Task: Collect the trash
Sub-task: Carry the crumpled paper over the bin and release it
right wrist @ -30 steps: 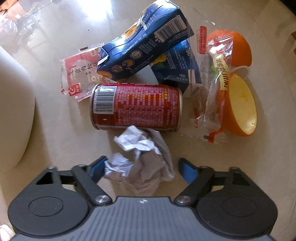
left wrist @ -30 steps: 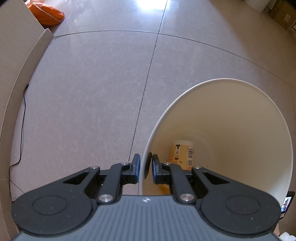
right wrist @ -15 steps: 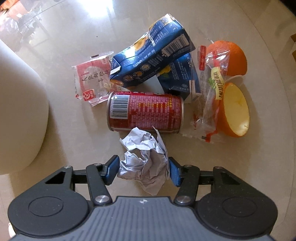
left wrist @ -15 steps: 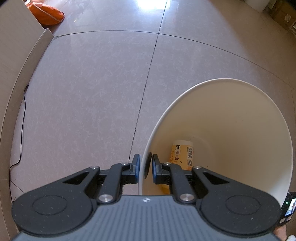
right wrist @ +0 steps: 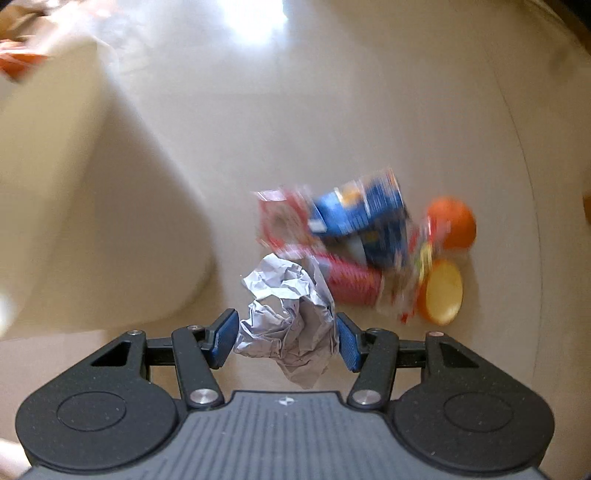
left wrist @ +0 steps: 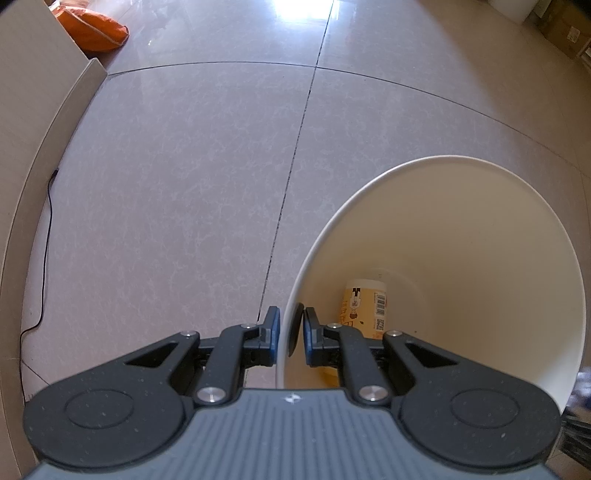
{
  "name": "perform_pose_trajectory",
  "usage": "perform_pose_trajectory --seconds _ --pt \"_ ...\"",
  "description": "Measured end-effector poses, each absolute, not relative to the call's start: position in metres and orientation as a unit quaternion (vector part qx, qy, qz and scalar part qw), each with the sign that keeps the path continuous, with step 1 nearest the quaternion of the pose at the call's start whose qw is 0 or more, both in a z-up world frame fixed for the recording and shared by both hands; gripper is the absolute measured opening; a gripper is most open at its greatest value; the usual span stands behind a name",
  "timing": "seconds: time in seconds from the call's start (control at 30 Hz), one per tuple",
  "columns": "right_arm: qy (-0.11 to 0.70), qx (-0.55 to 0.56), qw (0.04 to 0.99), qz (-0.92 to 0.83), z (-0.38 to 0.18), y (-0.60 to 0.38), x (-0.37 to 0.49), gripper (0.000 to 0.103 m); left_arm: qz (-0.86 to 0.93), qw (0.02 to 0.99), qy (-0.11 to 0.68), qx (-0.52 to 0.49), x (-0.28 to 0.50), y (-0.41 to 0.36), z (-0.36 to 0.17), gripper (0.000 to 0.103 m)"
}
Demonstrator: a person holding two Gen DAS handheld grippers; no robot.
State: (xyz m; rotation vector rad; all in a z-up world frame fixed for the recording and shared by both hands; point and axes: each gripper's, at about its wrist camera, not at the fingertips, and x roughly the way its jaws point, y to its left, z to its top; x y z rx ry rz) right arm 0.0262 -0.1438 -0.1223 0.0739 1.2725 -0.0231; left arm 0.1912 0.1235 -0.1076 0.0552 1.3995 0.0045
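My left gripper (left wrist: 291, 330) is shut on the rim of a white trash bin (left wrist: 436, 162); one pad sits outside the wall, the other inside. A yellow paper cup (left wrist: 364, 306) lies at the bin's bottom. My right gripper (right wrist: 286, 338) is shut on a crumpled ball of white paper (right wrist: 290, 317), held high above the floor. Below it, blurred, lie a red can (right wrist: 351, 286), blue cartons (right wrist: 373, 218), a red-and-white wrapper (right wrist: 280, 225), a clear snack wrapper (right wrist: 417, 269) and two orange halves (right wrist: 441, 291). The bin's outer wall (right wrist: 74, 206) fills the left of the right wrist view.
Pale tiled floor with a dark grout line (left wrist: 295, 147) runs ahead of the bin. A thin black cable (left wrist: 46, 251) trails along the left wall. An orange cushion (left wrist: 92, 26) lies far back left, cardboard boxes (left wrist: 565, 26) far back right.
My right gripper closed on the crumpled paper and lifted it well off the floor; the trash pile now looks smaller and farther below. The left gripper and the bin stayed still.
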Motion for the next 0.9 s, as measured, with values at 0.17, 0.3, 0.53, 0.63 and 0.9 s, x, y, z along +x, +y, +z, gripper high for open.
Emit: perform_pose_trajectory --seconds 0.17,0.3,0.53,0.63,0.9 --pt "0.555 -0.016 0.830 0.048 -0.045 -0.113 0.029 0.062 0.004 0.765 0.643 0.028 0.191 0.121 -0.107 0.011" --pt "0.531 -0.045 0.840 0.100 -0.003 -0.079 0.033 0.062 0.006 0.765 0.643 0.030 0.191 0.119 -0.107 0.012" --pt "0.524 -0.070 0.834 0.159 0.008 -0.030 0.043 0.062 0.005 0.765 0.644 0.022 0.191 0.122 -0.106 0.012" --pt "0.531 -0.074 0.826 0.173 0.003 -0.016 0.045 0.065 0.005 0.765 0.644 0.022 0.191 0.123 -0.106 0.012" --pt "0.508 -0.086 0.839 0.176 0.003 -0.015 0.038 0.103 0.006 0.765 0.644 0.024 0.192 0.123 -0.106 0.012"
